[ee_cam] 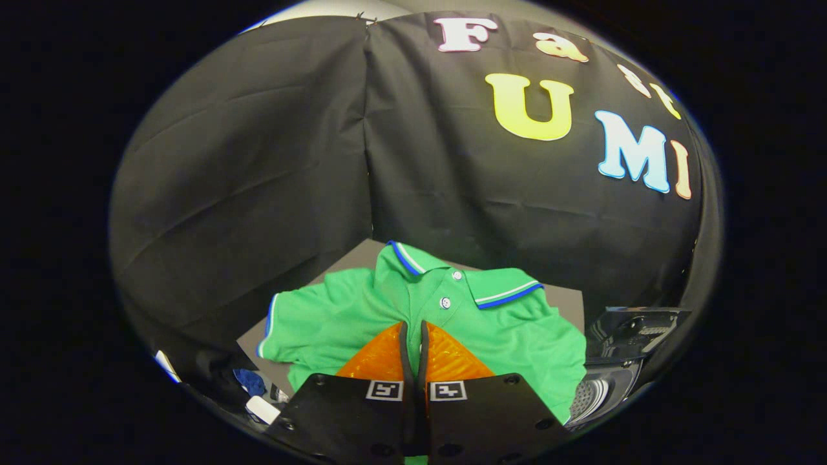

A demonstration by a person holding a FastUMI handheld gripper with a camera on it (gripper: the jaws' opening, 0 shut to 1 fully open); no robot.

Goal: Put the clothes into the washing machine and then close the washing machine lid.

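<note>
We take the green polo shirt [517,336] as our landmark. Nearest to us, our gripper [413,328] sits over the shirt's front just below the lower button, its fingers drawn almost together with only a thin gap between them; we cannot tell whether any cloth is pinched in that gap. If it holds only a thin fold, or nothing, we judge the shirt could slip free once we lift, or come up by one layer and trail. The shirt lies spread flat on a dark surface [568,298], sleeves out to both sides, collar on its far side. To the right of the shirt, just past its sleeve, is the washing machine [607,381], lid up and drum open; a dragging sleeve or hem could snag on its rim or hang outside and block the lid. Beyond the collar hangs the black cloth wall [258,161].
</note>
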